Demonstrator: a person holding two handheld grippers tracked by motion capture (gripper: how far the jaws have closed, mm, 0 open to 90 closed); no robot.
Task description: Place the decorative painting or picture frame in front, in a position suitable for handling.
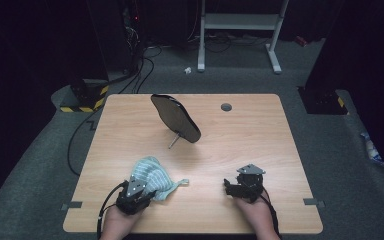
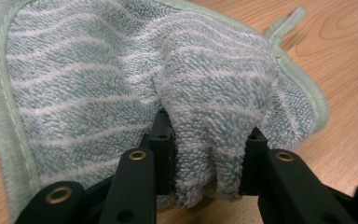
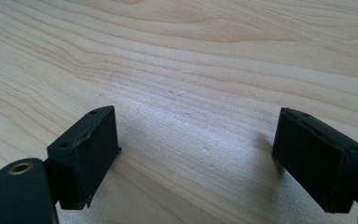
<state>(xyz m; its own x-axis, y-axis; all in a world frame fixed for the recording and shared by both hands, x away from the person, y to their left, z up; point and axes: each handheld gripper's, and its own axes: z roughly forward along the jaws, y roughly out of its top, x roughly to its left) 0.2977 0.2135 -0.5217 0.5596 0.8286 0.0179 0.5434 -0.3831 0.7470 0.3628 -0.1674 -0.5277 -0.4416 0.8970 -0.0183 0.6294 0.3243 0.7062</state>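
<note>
Left gripper (image 1: 136, 192): jaws closed on a raised fold of the striped cloth (image 1: 152, 176). In the left gripper view the cloth (image 2: 121, 93) is pinched between the two black jaws, a thick ridge of terry bunched up in the gap, with the rest of the fabric spreading forward and to both sides beyond the jaw tips. The green hem runs along the far side of the jaws, and one corner trails off ahead and to the right onto the wooden surface (image 2: 345, 56).

Right gripper (image 1: 245, 186): jaws wide apart, holding nothing. In the right gripper view bare surface (image 3: 196, 70) lies between and ahead of them.

Governing relation: the cloth sits inside the left jaws, while it lies well apart from the right jaws, off to their side. The left hand is plainly the nearer one and has the hold.

The black paddle-shaped object (image 1: 176, 118), propped on its short stem, stands farther ahead, between the two grippers' lines and well clear of both. Its long axis runs diagonally, far-left to near-right.

Judgement: any carrying of the cloth toward that object calls for a forward and slightly rightward travel from the left jaws.
</note>
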